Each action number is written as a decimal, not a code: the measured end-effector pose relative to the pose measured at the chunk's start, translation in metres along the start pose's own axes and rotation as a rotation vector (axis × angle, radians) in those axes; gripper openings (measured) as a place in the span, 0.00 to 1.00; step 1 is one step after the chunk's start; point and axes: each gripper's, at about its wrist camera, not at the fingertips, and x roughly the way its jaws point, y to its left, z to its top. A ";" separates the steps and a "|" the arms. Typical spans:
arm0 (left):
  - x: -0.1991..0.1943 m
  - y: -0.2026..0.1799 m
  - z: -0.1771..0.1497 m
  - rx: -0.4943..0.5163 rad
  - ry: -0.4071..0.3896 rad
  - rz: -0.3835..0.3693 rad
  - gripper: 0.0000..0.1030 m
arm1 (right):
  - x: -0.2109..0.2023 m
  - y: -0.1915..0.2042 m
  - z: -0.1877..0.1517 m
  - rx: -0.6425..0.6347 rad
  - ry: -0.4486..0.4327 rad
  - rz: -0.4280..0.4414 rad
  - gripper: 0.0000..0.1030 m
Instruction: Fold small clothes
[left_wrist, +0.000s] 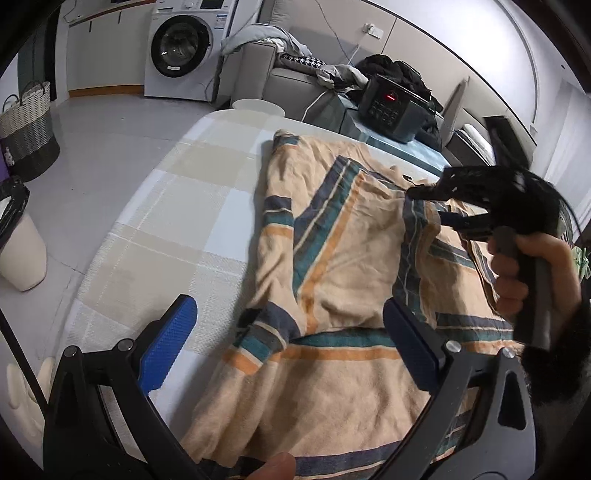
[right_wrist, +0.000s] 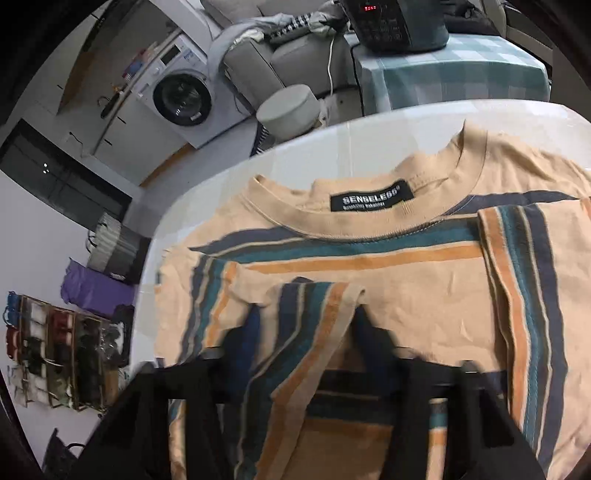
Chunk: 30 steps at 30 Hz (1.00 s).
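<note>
Peach cotton T-shirt (right_wrist: 388, 295), teal/navy/orange stripes, wrinkled on checked counter (left_wrist: 155, 206). Right gripper (right_wrist: 306, 325) clamps its striped sleeve fold; left gripper (left_wrist: 288, 343) spread wide, empty.

Peach T-shirt (right_wrist: 388, 295) with teal, navy and orange stripes, spread flat on the checked table (left_wrist: 166, 206), black neck label facing up, both sleeves folded inward over the body, fabric lightly creased
</note>
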 end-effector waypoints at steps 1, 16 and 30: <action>0.000 -0.001 0.000 0.002 0.000 0.001 0.97 | 0.001 0.002 0.001 -0.019 -0.001 0.003 0.22; 0.008 0.016 0.000 -0.035 0.031 0.030 0.97 | -0.004 0.019 0.011 -0.171 -0.018 -0.081 0.25; -0.009 -0.040 -0.003 0.165 -0.001 -0.069 0.97 | -0.140 -0.063 -0.064 -0.265 -0.122 -0.274 0.56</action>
